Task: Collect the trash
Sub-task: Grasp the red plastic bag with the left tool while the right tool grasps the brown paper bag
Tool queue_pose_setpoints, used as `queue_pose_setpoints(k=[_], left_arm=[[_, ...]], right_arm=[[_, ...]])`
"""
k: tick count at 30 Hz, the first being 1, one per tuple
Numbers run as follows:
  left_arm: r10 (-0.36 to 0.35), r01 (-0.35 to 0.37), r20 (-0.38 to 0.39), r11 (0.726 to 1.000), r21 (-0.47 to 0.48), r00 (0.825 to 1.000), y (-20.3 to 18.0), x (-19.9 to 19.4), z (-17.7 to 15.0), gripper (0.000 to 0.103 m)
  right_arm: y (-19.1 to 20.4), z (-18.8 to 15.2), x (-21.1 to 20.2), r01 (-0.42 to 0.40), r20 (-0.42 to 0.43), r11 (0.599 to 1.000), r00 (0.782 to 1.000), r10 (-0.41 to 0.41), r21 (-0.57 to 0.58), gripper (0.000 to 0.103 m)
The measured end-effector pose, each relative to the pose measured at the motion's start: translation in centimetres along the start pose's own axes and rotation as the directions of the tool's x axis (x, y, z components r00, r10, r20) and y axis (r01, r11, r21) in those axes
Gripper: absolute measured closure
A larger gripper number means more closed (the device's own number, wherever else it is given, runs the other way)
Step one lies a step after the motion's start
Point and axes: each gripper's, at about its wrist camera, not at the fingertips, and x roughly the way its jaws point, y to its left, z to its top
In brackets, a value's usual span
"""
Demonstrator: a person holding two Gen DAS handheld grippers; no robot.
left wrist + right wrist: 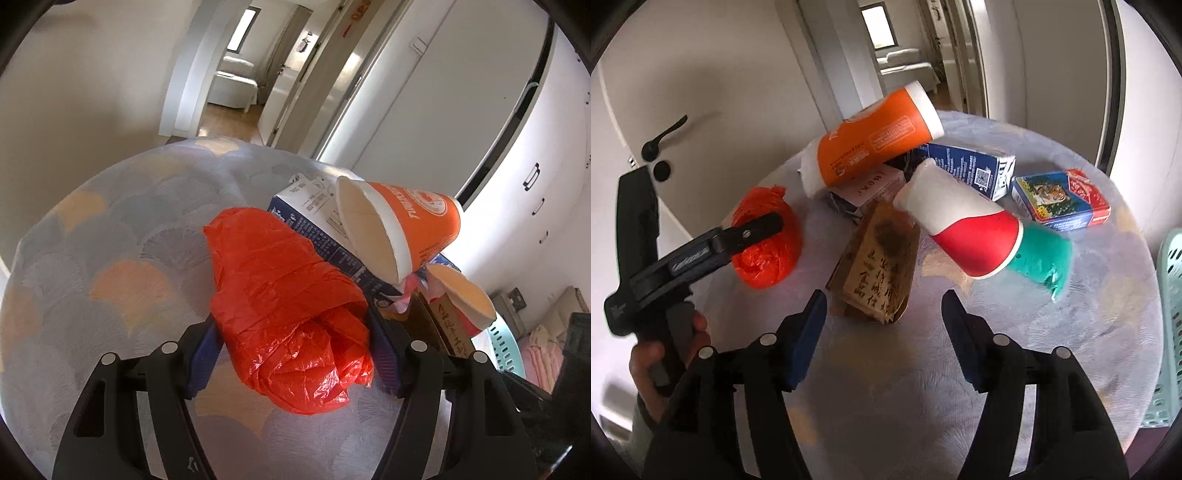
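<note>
Left gripper (295,328): its blue pads sit on either side of the crumpled orange plastic bag (291,314), both pressed against the plastic; the bag rests on the patterned tablecloth (122,236).
Left gripper, from the right wrist view: seen side-on at the left (764,227), one black finger lying across the orange plastic bag (766,254); the person's hand (665,354) holds its handle.
Right gripper (882,306): jaws wide apart, nothing between the pads, hovering over the tablecloth (1089,314).
Just ahead of the right gripper: a brown paper packet (879,269) with dark printed characters, lying flat.
Ahead and to its right: a red and white paper cup (967,229) on its side, with a green crumpled wad (1041,254) at its mouth.
Further ahead: an orange paper cup (875,142) tipped on top of a blue carton (971,170) and a small pale box (871,190).
Far right of the right gripper: a colourful flat box (1060,199), apart from the pile; a pale green basket (1172,317) at the table's edge.
Beyond the left gripper: the orange paper cup (413,225) leaning on the blue carton (314,225), just beside the bag.
</note>
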Motion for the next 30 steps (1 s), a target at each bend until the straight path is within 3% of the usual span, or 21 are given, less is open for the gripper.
queue_pose_setpoints(k=[10,12,14,20,25,27,30], left_arm=[[0.047,-0.048,0.01,0.996,0.078,0.999,-1.8,-0.1,-0.4,0.041],[0.053,-0.055,0.017,0.994,0.092,0.998,-2.0,-0.2,-0.4,0.044],[0.053,-0.055,0.026,0.993,0.103,0.998,-2.3,-0.4,-0.6,0.046],[0.04,-0.045,0.041,0.993,0.11,0.998,-2.6,-0.8,-0.6,0.051],[0.004,-0.009,0.045,0.995,0.099,0.999,-2.7,-1.8,-0.8,0.052],[-0.032,0.029,0.037,0.996,0.085,0.999,-2.9,-2.6,-1.0,0.052],[-0.056,0.05,0.06,0.994,0.093,0.997,-3.5,-4.0,-1.0,0.052]], right_arm=[[2.7,0.5,2.6,0.108,-0.004,0.993,0.994,-0.108,-0.045,0.042],[2.6,0.4,3.0,0.103,-0.019,0.994,0.994,-0.103,-0.026,0.051],[2.4,0.3,3.1,0.092,-0.029,0.996,0.995,-0.092,-0.005,0.068],[2.0,-0.5,1.2,0.059,0.019,0.998,0.998,-0.059,0.02,0.08],[2.1,-1.0,-0.7,0.057,0.052,0.998,0.997,-0.057,0.005,0.082],[2.4,-1.2,-1.6,0.041,0.058,0.999,0.997,-0.041,-0.006,0.095],[2.9,-1.6,-2.9,0.034,0.07,0.999,0.997,-0.032,-0.025,0.097]])
